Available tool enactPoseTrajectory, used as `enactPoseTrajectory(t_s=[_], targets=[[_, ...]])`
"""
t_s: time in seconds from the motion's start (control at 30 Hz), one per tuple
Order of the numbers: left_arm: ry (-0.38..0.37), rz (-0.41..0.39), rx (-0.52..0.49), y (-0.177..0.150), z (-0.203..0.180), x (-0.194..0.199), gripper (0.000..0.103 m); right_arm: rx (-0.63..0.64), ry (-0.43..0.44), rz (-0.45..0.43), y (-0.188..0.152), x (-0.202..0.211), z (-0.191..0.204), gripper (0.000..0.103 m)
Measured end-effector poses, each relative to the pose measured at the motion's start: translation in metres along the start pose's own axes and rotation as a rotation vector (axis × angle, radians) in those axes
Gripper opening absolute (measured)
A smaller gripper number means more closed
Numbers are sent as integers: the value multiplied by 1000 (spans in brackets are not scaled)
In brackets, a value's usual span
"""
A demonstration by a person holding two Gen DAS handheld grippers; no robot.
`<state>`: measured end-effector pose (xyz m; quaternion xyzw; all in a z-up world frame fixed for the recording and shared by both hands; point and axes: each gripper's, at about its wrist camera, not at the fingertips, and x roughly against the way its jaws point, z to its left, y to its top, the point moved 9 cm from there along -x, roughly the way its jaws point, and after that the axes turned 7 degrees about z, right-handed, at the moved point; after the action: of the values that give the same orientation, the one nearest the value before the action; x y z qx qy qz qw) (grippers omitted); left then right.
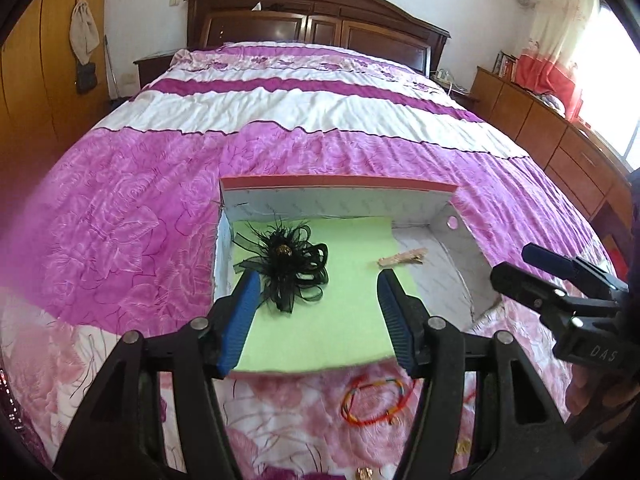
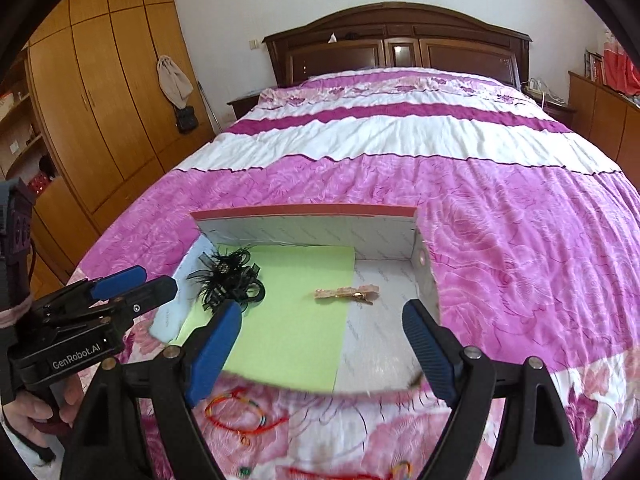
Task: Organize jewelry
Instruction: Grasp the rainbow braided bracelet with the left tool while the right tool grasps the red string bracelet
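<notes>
While both tools hover over near edge of box (image 1: 340, 188), left gripper (image 1: 316, 316) spread wide, nothing between pads; right gripper (image 2: 320, 344) likewise released, empty. Black feather hair flower (image 1: 286, 262) lies on green sheet (image 1: 340, 320) at box's left. Pink hair clip (image 2: 347, 293) straddles sheet's right edge. Red braided bracelet (image 2: 236, 412) on bedspread (image 1: 320, 100) just outside box; small gold piece (image 1: 364, 472) nearby, possibly earring, too blurred.

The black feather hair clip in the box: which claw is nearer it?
Left. The left claw hangs open with one finger right beside the black feather hair clip; the right claw sits farther right, nearer the pink clip.
</notes>
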<state>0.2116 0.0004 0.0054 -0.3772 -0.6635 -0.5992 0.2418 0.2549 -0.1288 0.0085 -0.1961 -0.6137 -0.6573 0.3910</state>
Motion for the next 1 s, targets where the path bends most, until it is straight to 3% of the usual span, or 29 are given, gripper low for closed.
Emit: enactPoseTrajectory(t_s=[0.37,1.0], targets=[[3,51,-32,-37,-11,7,56,-45,-30,21,-47,31,-24,85],[1,209,-53,-94,-23,-32,55,-112,-45,155,-115,2,-51,81]])
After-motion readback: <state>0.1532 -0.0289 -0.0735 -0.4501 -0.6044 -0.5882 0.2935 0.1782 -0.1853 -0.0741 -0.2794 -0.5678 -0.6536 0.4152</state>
